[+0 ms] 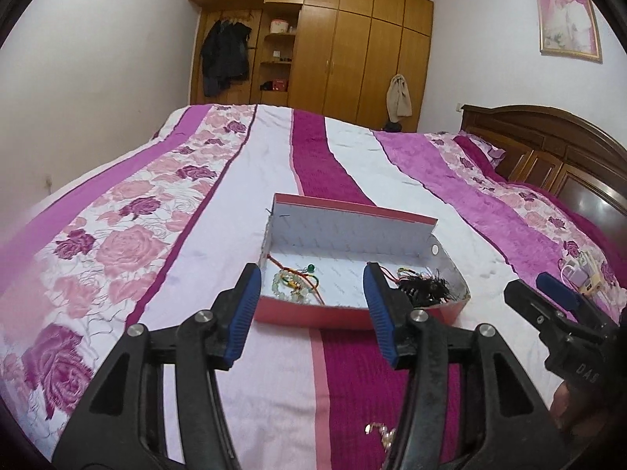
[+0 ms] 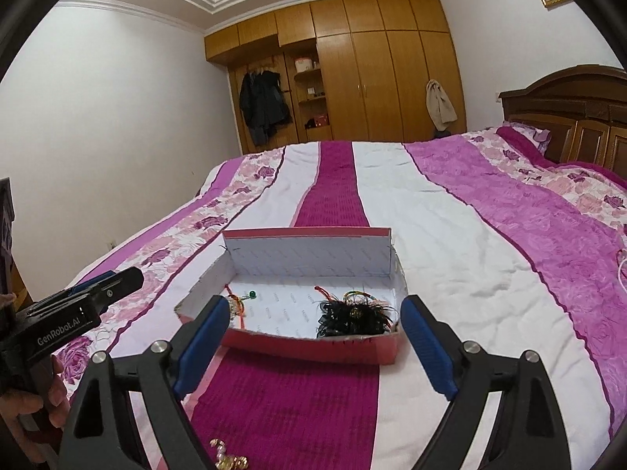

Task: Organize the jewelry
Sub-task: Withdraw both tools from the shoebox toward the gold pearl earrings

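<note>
Pictured on a striped purple, white and rose-patterned bedspread (image 2: 450, 235): a shallow red cardboard box with a white lining (image 2: 313, 346), its back flap standing upright. At the left end of the box, a pale green beaded bracelet (image 1: 288, 288) tangled with a red cord and a small green bead (image 1: 310, 267). At the right end, a black frilly cluster of hair ties (image 2: 354, 319) beside a looped multicoloured cord bangle (image 2: 356, 295). Nearer than the box, at the bottom edge of both views, a small gold-coloured piece of jewellery (image 2: 227, 456), loose on the spread and seemingly the only item left outside.

Left black two-finger gripper with blue pads (image 1: 311, 309) poised above the near wall of the box, jaws parted about halfway with nothing between them. Right gripper of the same make (image 2: 317, 342) likewise short of the box, jaws spread wide and empty.

Likely next: retrieval of the gold piece. Best done with jaws narrowed first, tips lowered straight onto it, and pinched lightly without catching the soft fabric beneath.
</note>
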